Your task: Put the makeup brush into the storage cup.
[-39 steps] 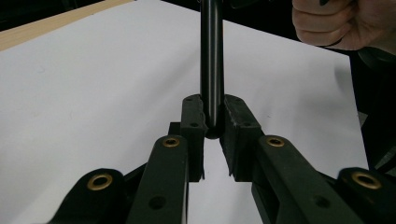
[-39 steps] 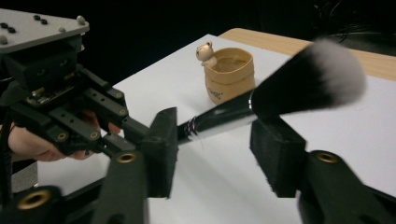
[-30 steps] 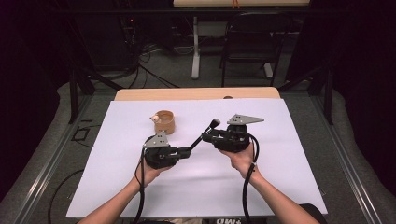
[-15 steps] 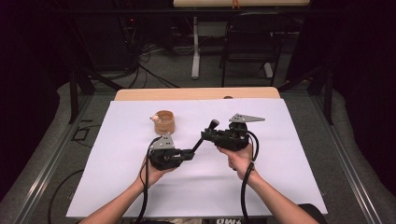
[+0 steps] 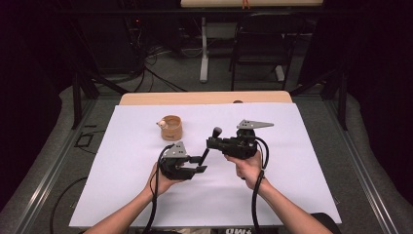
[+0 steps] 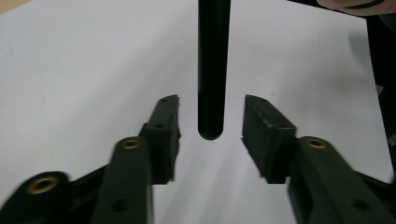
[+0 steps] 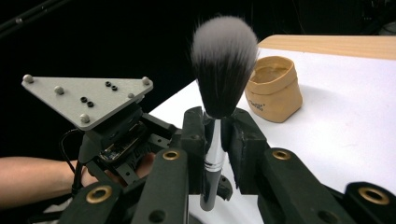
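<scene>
A makeup brush (image 5: 209,145) with a dark, white-tipped head (image 7: 224,65) and a black handle (image 6: 214,70) is held off the white table. My right gripper (image 5: 213,143) (image 7: 215,116) is shut on its silver ferrule, bristles up. The handle slopes down toward my left gripper (image 5: 198,164) (image 6: 211,100), which is open. The handle's rounded end sits between the open jaws, touching neither. A tan pouch (image 5: 171,127) (image 7: 273,88) stands upright behind the left gripper, mouth open.
White sheet (image 5: 302,165) covers the table, with a bare wooden strip (image 5: 204,98) along the far edge. A small pale object (image 5: 159,124) rests at the pouch's left rim. Beyond the table are a chair (image 5: 258,48), cables and dark floor.
The two grippers have drawn together. My left gripper shifted right, so the brush handle's end now lies between its open jaws. The right gripper stays shut on the brush.
</scene>
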Action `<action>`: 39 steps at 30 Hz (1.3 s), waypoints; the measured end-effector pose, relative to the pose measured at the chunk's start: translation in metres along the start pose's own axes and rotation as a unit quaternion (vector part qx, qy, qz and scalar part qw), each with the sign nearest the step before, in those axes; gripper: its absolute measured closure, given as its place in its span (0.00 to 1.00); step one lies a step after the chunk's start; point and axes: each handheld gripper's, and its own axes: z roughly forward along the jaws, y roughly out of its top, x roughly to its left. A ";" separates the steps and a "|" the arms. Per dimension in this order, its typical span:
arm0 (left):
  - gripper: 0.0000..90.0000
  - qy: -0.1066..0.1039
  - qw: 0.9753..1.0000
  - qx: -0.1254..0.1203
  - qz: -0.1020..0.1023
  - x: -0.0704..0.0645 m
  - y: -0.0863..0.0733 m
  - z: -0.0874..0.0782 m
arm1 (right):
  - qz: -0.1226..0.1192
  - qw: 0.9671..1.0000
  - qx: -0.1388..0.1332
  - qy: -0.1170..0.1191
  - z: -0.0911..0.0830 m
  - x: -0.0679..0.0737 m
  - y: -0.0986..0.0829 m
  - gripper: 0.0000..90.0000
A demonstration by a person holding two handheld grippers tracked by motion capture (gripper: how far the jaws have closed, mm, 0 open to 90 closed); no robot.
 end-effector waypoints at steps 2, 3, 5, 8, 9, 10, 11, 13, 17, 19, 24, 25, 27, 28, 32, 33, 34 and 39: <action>0.43 0.001 1.000 -0.001 0.006 -0.001 0.001 -0.001 | -0.019 1.000 0.005 -0.002 -0.001 0.004 0.002 0.86; 0.39 0.004 1.000 -0.002 0.006 -0.002 0.001 -0.001 | -0.024 1.000 0.008 -0.002 -0.001 0.005 0.003 0.86; 0.28 0.009 1.000 -0.006 0.006 -0.002 0.002 -0.002 | -0.031 0.999 0.011 -0.002 -0.001 0.008 0.003 0.86; 0.17 0.017 1.000 -0.017 0.005 -0.002 0.002 -0.003 | -0.044 0.999 0.015 -0.002 0.000 0.012 0.004 0.86; 0.17 0.017 1.000 -0.017 0.005 -0.002 0.002 -0.003 | -0.044 0.999 0.015 -0.002 0.000 0.012 0.004 0.86; 0.17 0.019 1.000 -0.024 0.004 -0.002 0.002 -0.005 | -0.049 0.999 0.016 -0.005 0.000 0.014 0.004 0.86; 0.16 0.024 0.999 -0.031 0.003 -0.002 0.002 -0.005 | -0.056 0.998 0.021 -0.005 0.000 0.015 0.005 0.86; 0.13 0.028 0.999 -0.043 -0.001 -0.002 0.001 -0.007 | -0.066 0.998 0.022 -0.011 0.000 0.018 0.006 0.86; 0.10 0.031 0.997 -0.067 -0.013 -0.002 0.000 -0.008 | -0.085 0.996 0.028 -0.016 0.001 0.022 0.006 0.86; 0.08 0.034 0.996 -0.078 -0.016 -0.002 0.000 -0.008 | -0.088 0.996 0.028 -0.014 0.003 0.024 0.006 0.86; 0.13 0.030 0.994 -0.102 -0.017 -0.006 0.001 -0.005 | -0.101 0.994 0.041 -0.021 0.006 0.028 0.006 0.86; 0.19 0.030 0.994 -0.102 -0.019 -0.007 0.002 -0.004 | -0.107 0.993 0.045 -0.026 0.007 0.029 0.006 0.86; 0.24 0.029 0.994 -0.105 -0.021 -0.008 0.002 -0.003 | -0.118 0.991 0.049 -0.031 0.008 0.031 0.006 0.86; 0.29 0.030 0.994 -0.107 -0.023 -0.008 0.002 -0.003 | -0.121 0.991 0.050 -0.034 0.008 0.032 0.005 0.86; 0.43 0.028 0.993 -0.113 -0.033 -0.007 0.001 -0.003 | -0.139 0.987 0.063 -0.046 0.010 0.036 0.004 0.86; 0.47 0.026 0.993 -0.114 -0.034 -0.006 0.001 -0.003 | -0.143 0.986 0.065 -0.048 0.010 0.036 0.004 0.86; 0.50 0.024 0.992 -0.116 -0.038 -0.006 0.001 -0.003 | -0.145 0.986 0.067 -0.051 0.011 0.037 0.004 0.86; 0.64 0.015 0.991 -0.124 -0.041 -0.006 0.000 -0.004 | -0.164 0.982 0.076 -0.061 0.013 0.039 0.002 0.86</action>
